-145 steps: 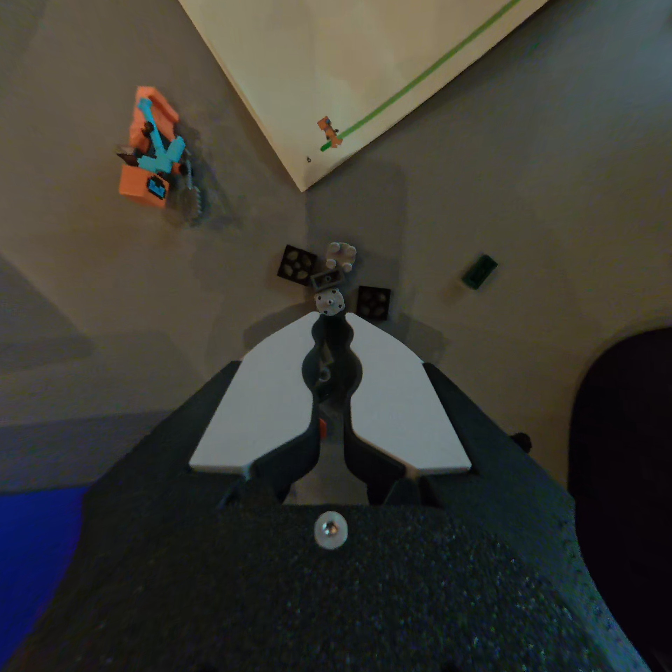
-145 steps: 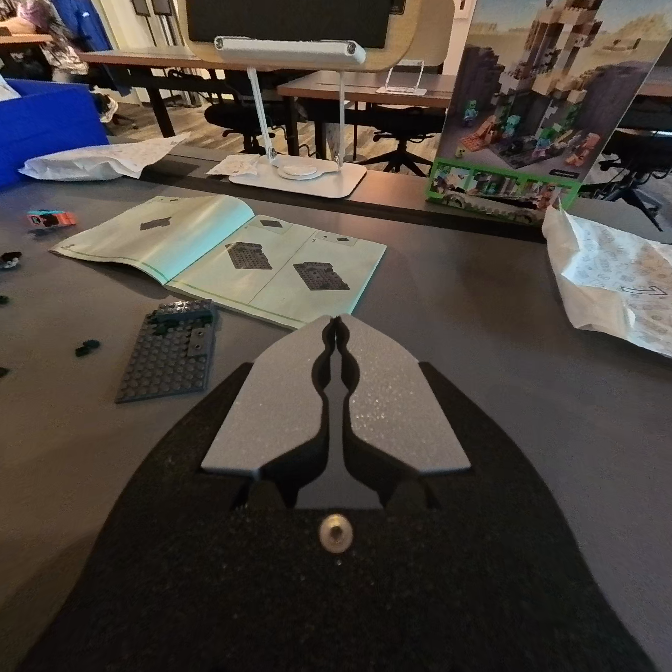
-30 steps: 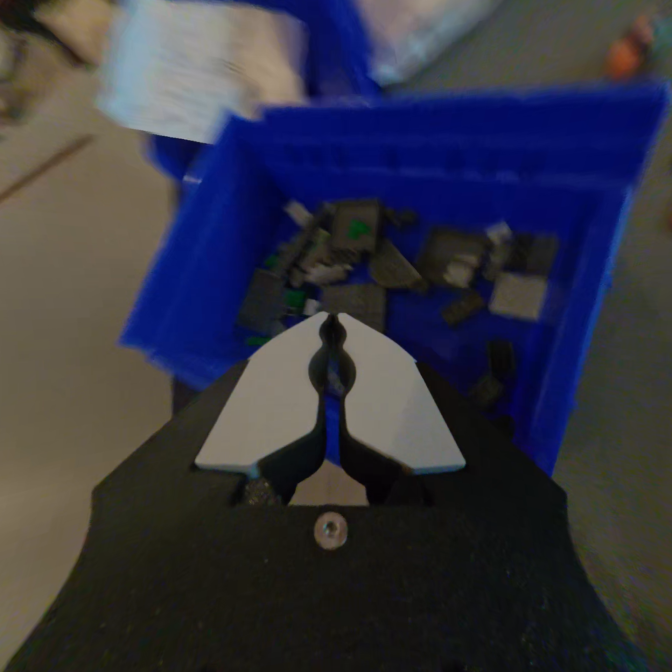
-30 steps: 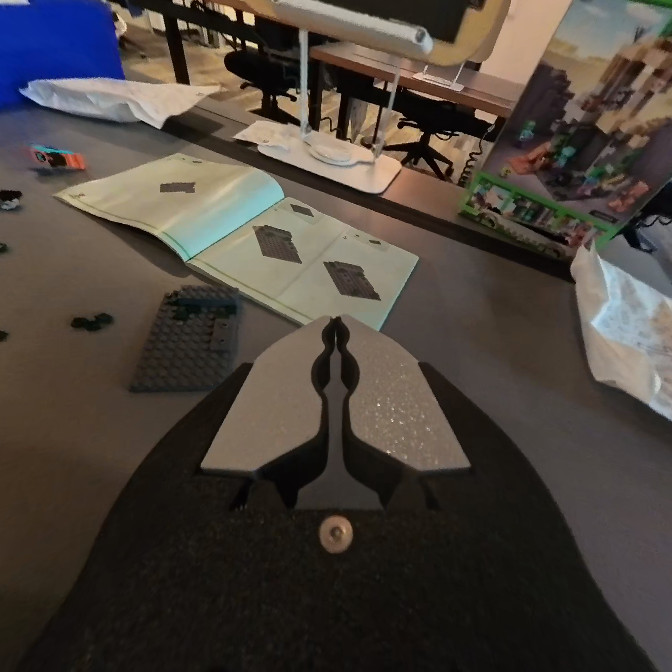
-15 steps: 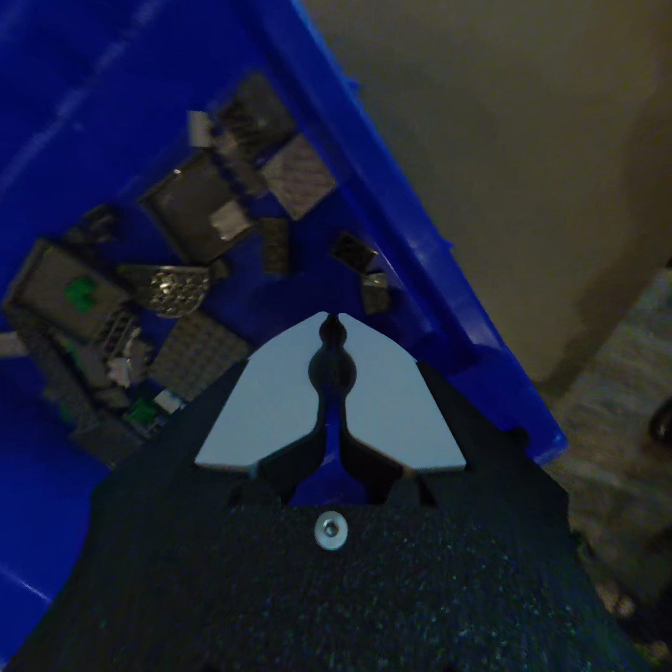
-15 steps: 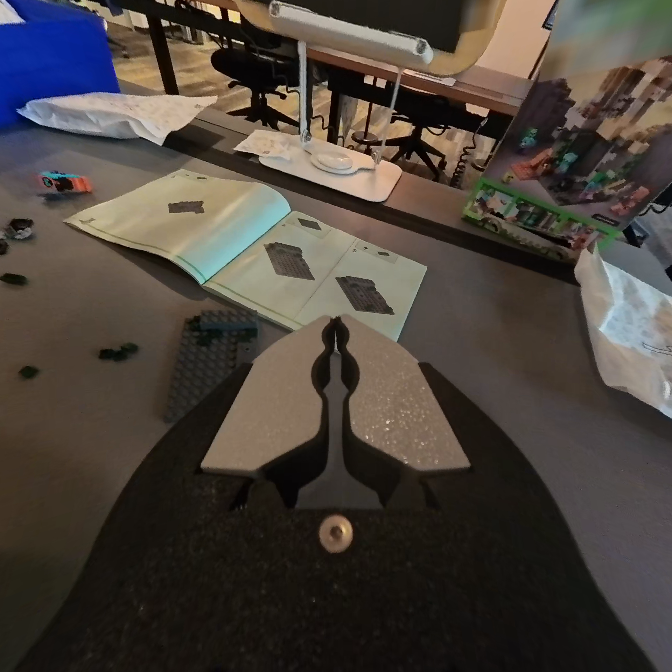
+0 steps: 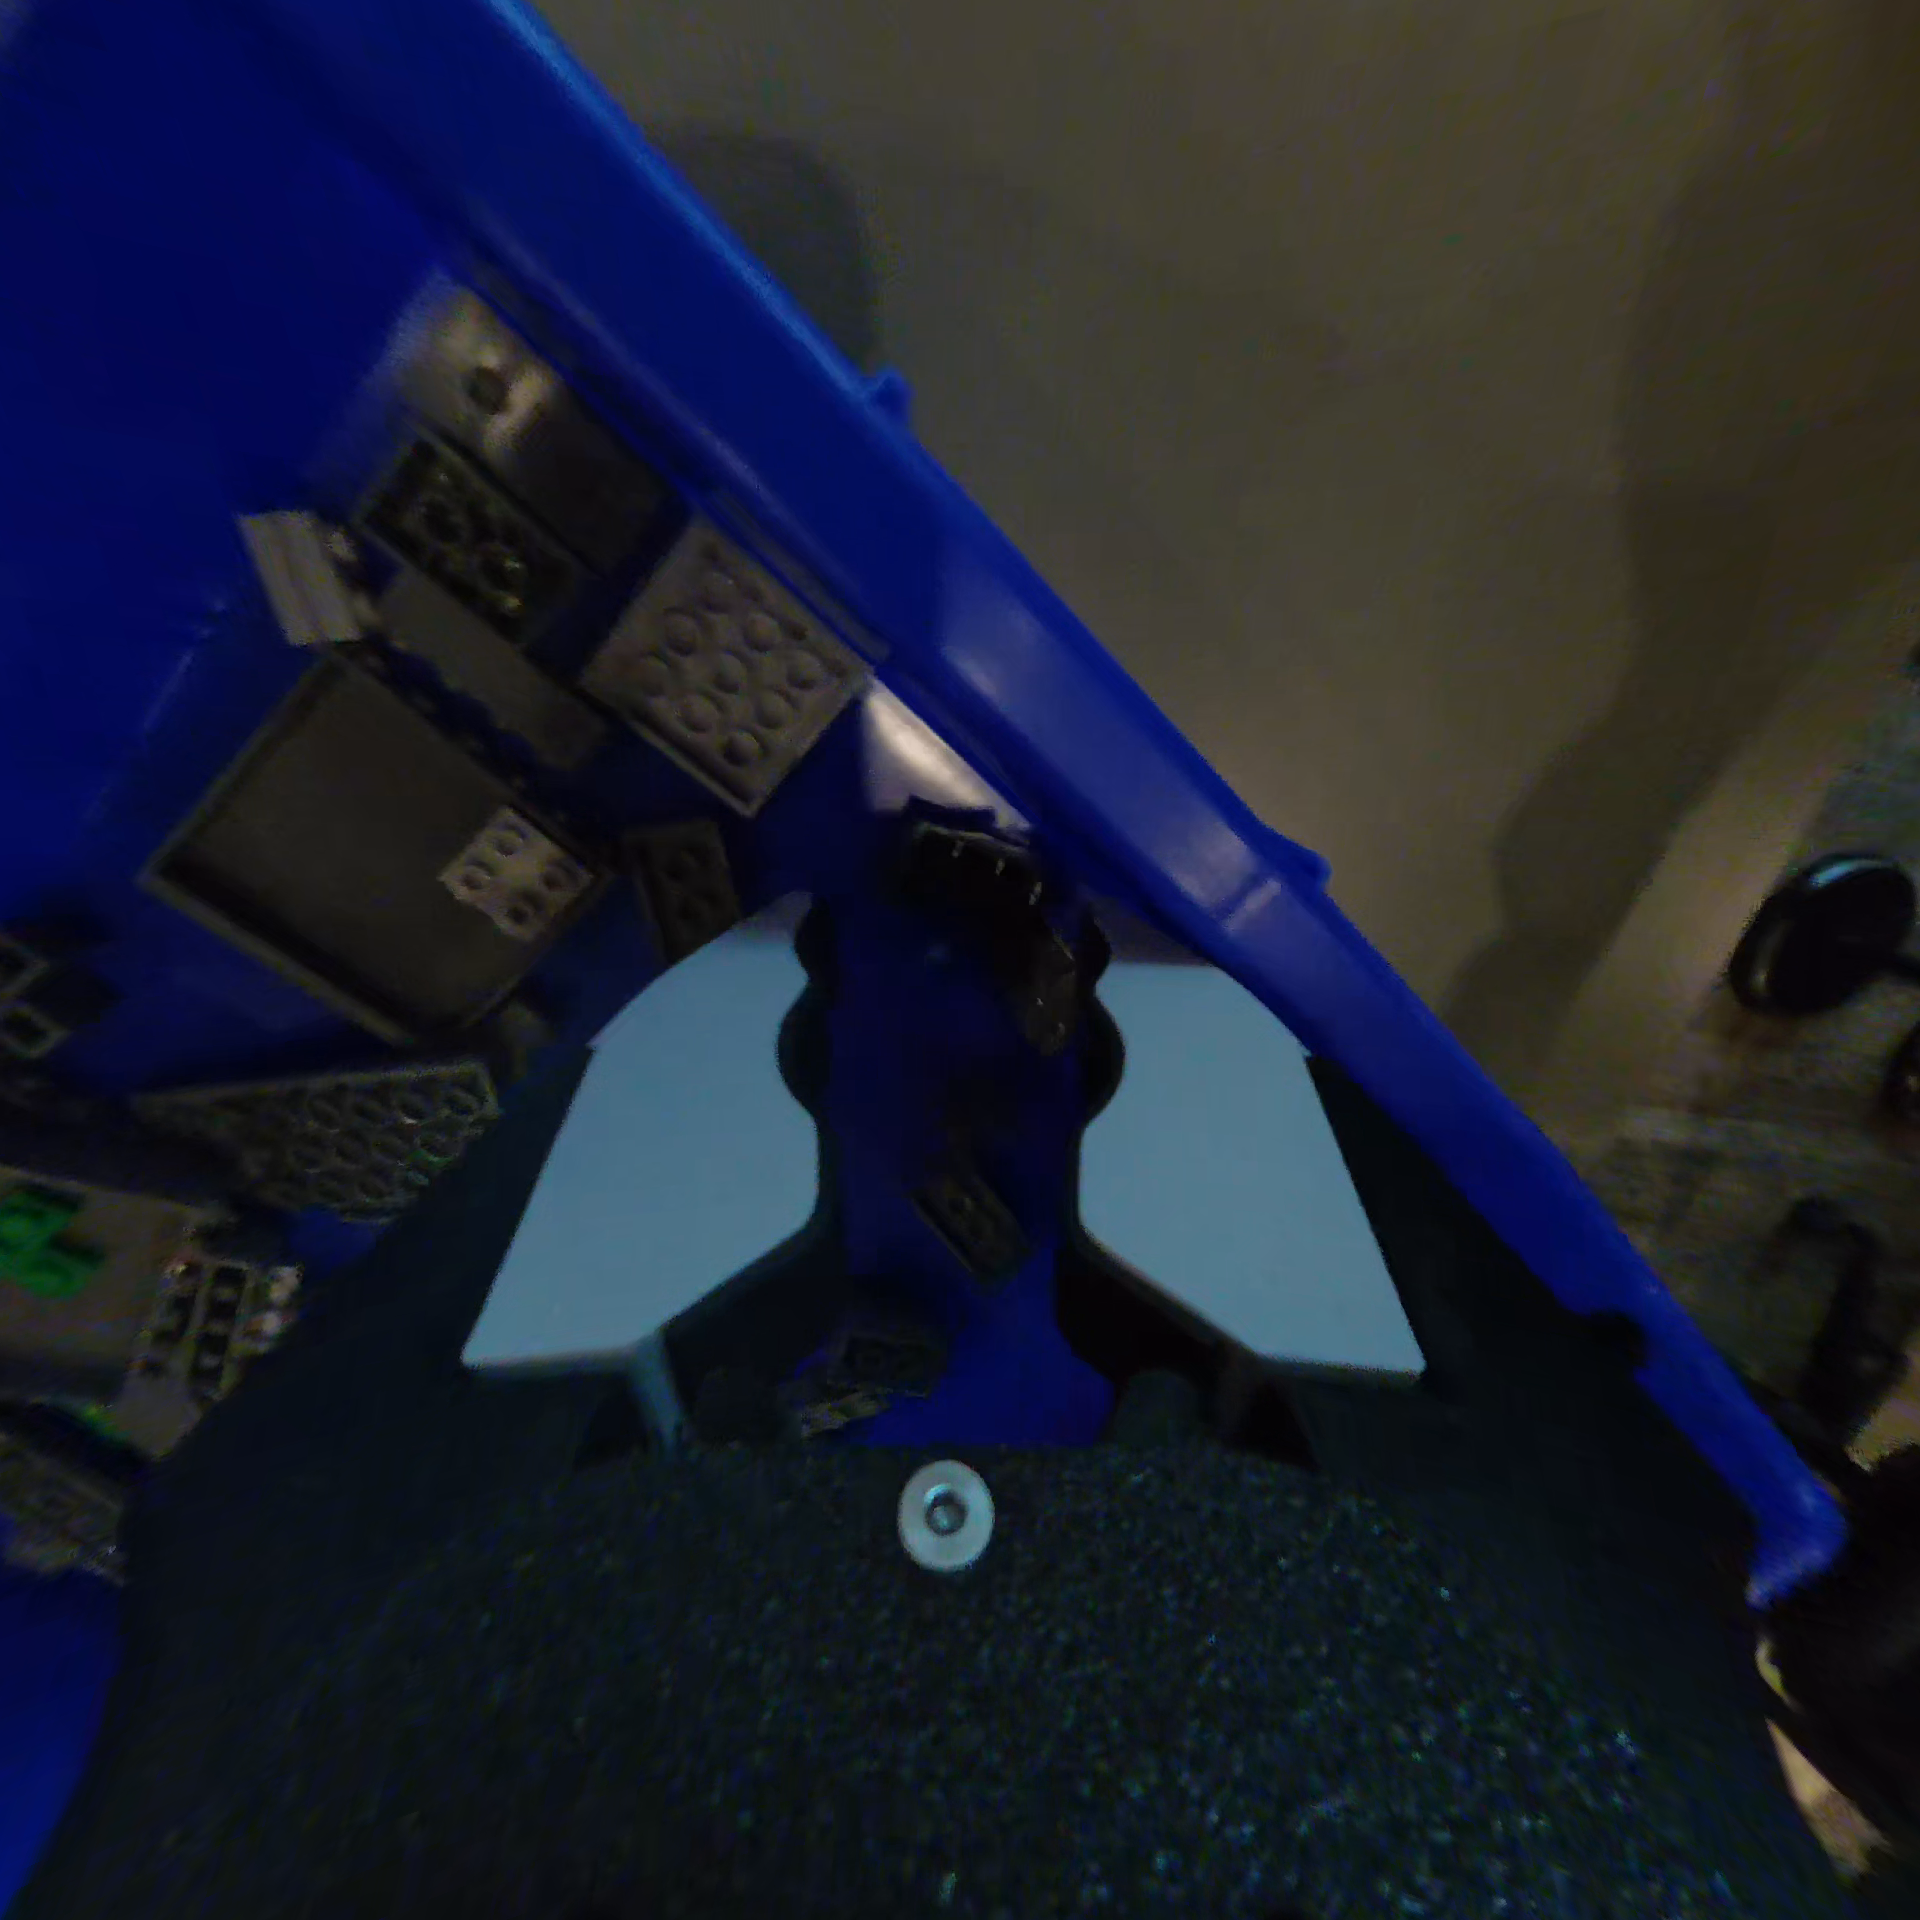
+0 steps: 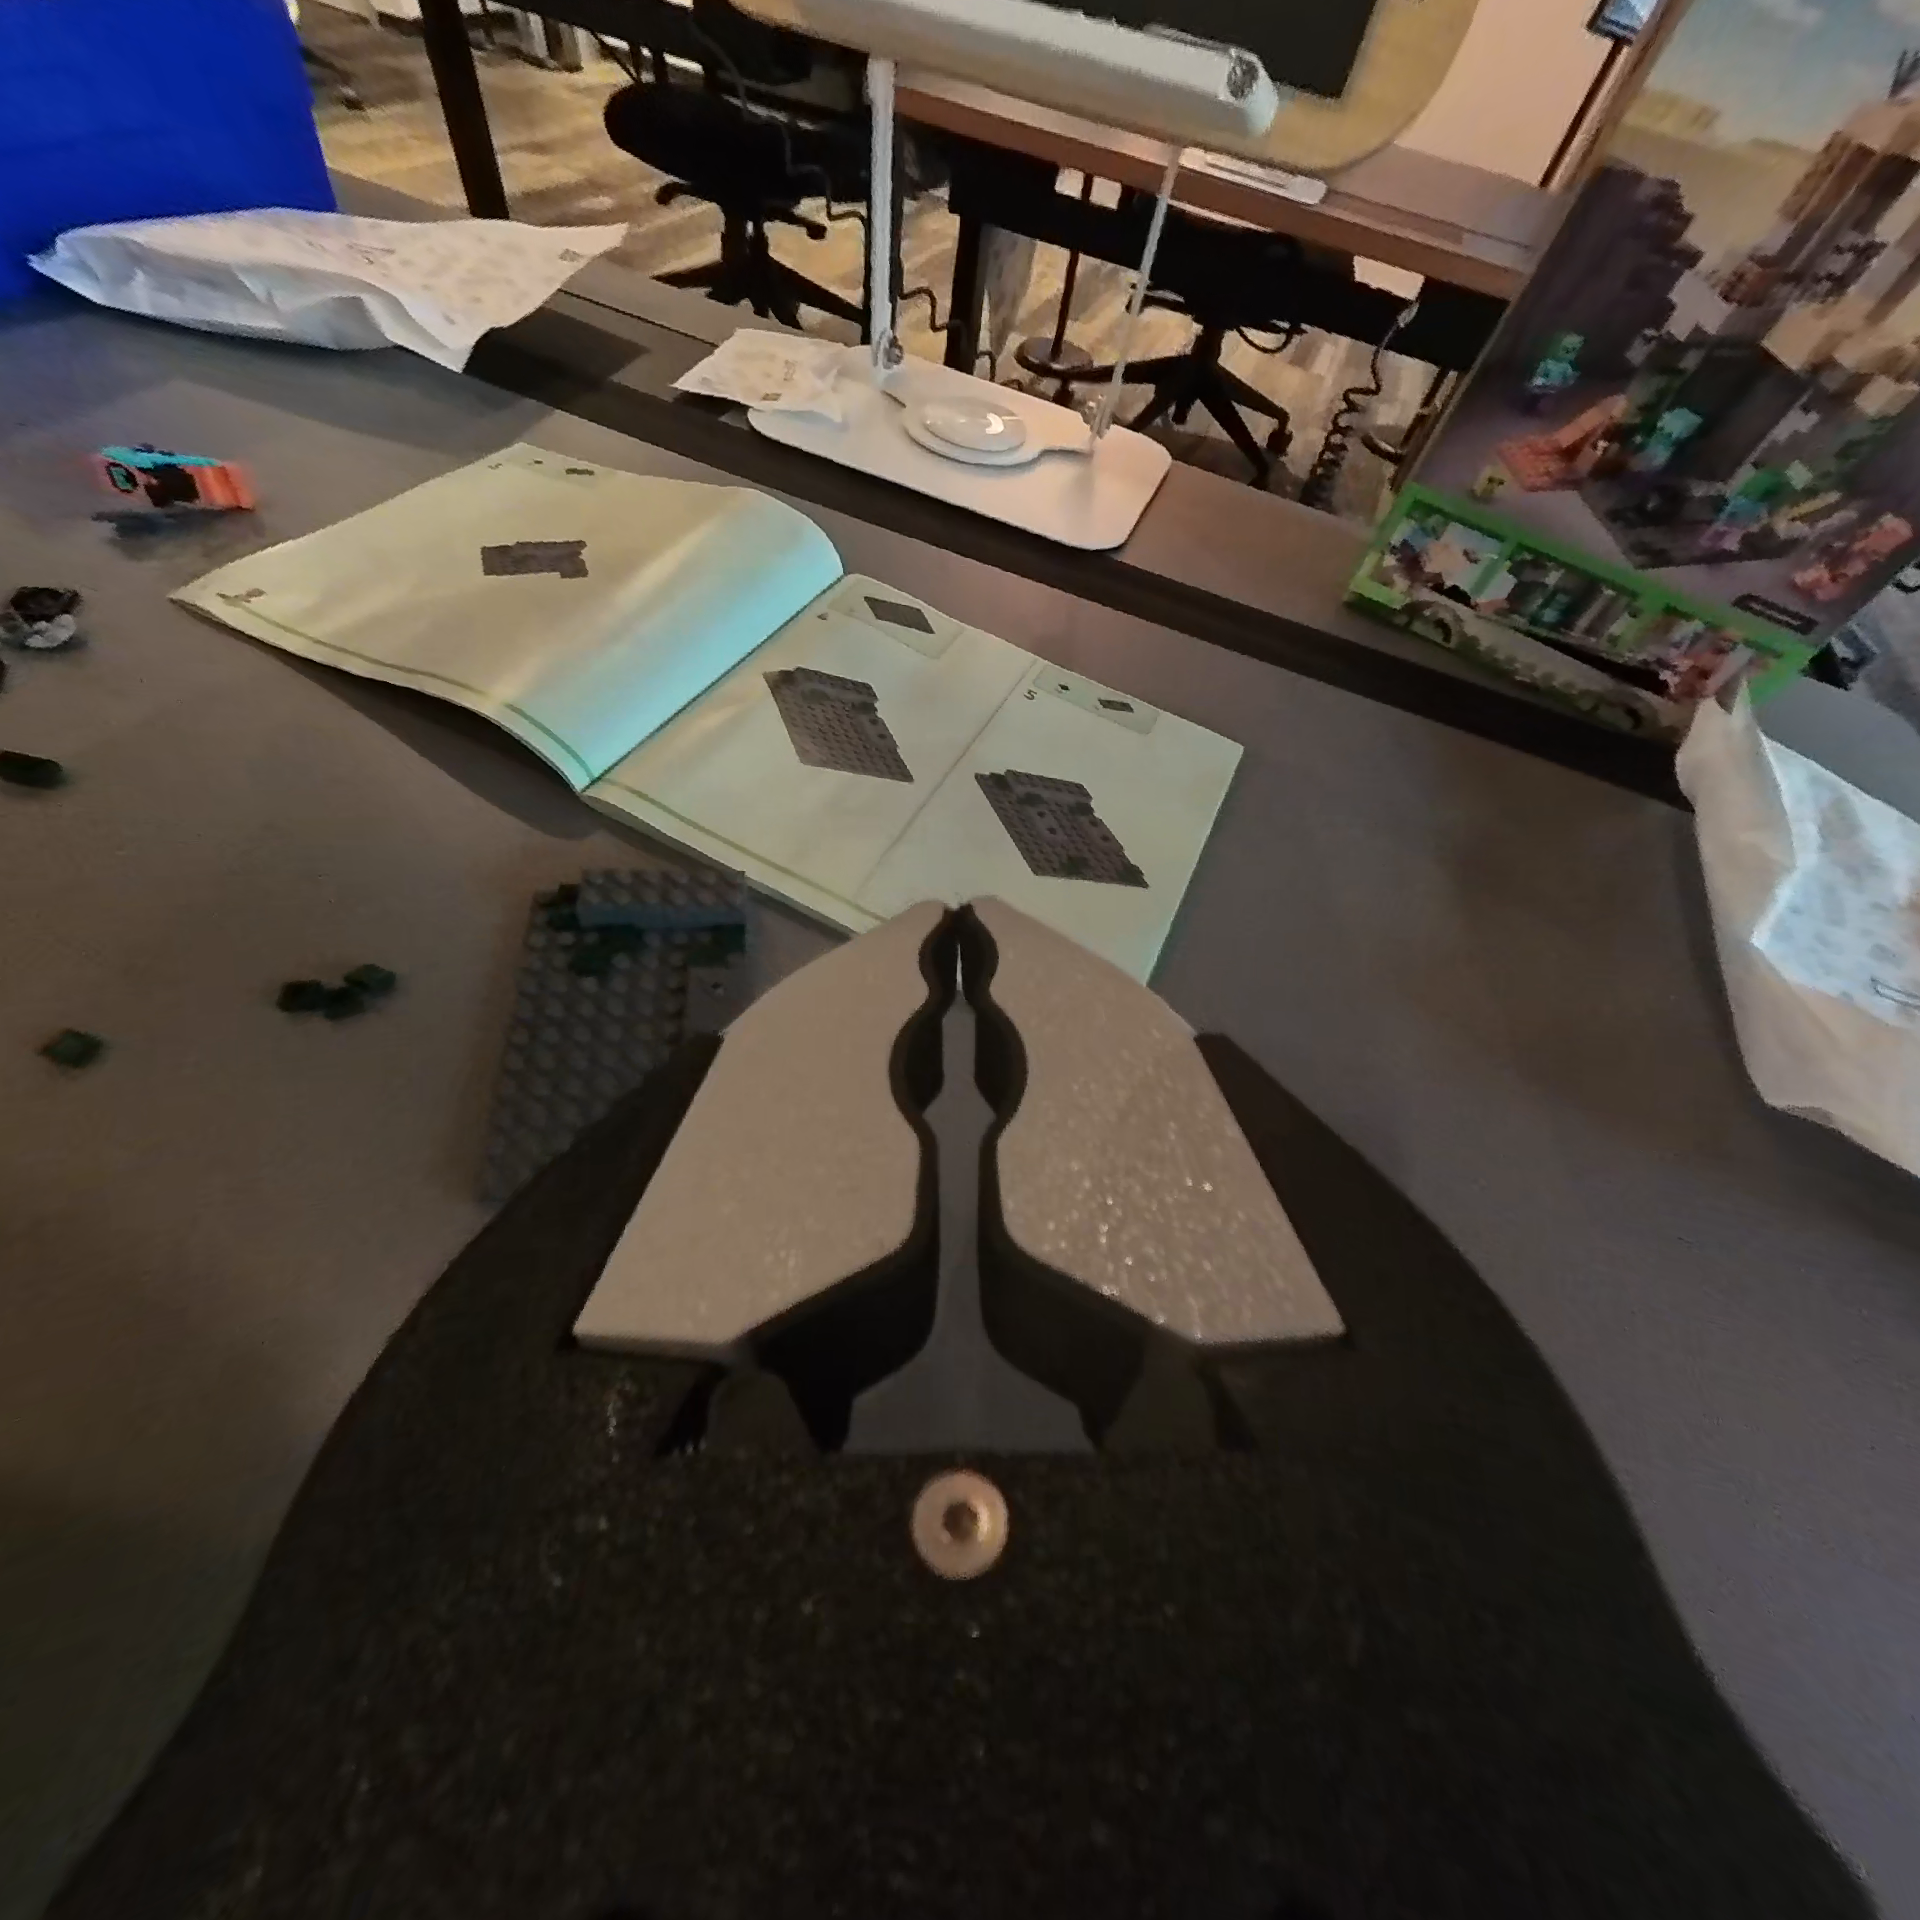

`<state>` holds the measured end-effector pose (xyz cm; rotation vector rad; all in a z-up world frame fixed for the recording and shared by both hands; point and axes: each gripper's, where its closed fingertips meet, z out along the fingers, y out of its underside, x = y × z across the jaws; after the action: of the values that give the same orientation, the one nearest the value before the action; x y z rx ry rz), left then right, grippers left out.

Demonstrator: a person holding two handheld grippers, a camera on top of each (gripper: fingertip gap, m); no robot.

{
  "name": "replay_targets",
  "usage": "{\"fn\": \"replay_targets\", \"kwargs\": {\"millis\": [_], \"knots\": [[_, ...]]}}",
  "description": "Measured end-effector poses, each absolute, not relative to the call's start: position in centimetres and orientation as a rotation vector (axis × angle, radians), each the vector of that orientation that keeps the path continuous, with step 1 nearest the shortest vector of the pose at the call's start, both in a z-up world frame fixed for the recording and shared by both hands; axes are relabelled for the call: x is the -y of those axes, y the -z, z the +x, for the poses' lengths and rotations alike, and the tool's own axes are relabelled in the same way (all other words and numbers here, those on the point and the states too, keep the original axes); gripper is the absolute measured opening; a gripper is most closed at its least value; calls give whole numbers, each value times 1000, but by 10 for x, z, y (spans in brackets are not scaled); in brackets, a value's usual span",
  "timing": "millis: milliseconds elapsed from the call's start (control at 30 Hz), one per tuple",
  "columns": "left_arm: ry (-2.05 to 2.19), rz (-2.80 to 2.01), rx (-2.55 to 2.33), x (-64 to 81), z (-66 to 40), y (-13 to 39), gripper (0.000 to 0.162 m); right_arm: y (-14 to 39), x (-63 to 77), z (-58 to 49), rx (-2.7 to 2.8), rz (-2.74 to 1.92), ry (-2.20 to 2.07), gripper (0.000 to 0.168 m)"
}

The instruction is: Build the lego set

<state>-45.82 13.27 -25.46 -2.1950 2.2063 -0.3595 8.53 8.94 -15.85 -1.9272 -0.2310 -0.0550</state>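
In the left wrist view my left gripper (image 7: 951,940) is open and down inside the blue bin (image 7: 1039,644), near its right wall. A small black brick (image 7: 977,862) lies just ahead of the tips, and another dark piece (image 7: 966,1216) lies between the fingers. Grey and black plates (image 7: 727,665) lie to the left. In the right wrist view my right gripper (image 8: 958,914) is shut and empty above the table. The dark grey baseplate (image 8: 603,1029) with a few bricks on its far end lies to its left. The open instruction booklet (image 8: 727,675) lies just beyond.
Small dark loose pieces (image 8: 338,992) lie left of the baseplate, and an orange and teal figure (image 8: 171,480) sits farther back. The set's box (image 8: 1683,436) stands at the back right. White paper bags (image 8: 1829,935) lie right and back left. A white lamp base (image 8: 966,457) stands behind the booklet. My right fingertips sit around 55 cm from my left ones.
My left gripper has opened and moved deeper into the bin toward its right wall. My right gripper has drifted slightly and stays shut.
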Motion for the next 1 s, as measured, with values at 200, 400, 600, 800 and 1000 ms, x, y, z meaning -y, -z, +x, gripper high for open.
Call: {"fn": "replay_targets", "kwargs": {"millis": [200,400,600,800,1000], "knots": [[191,-2130,-2135,-151,-460,258,8,163,-92,84,237,-1937,58,0],[-28,-2149,-1962,-190,-487,251,1,166,-95,82,254,-1945,62,0],[246,-2085,-1990,-166,-463,232,25,166,-95,84,250,-1947,65,0],[299,-1971,-2132,-150,-440,245,36,170,-98,78,271,-1952,50,0],[344,-1954,-2197,-150,-432,257,24,171,-99,78,274,-1957,50,0]]}}
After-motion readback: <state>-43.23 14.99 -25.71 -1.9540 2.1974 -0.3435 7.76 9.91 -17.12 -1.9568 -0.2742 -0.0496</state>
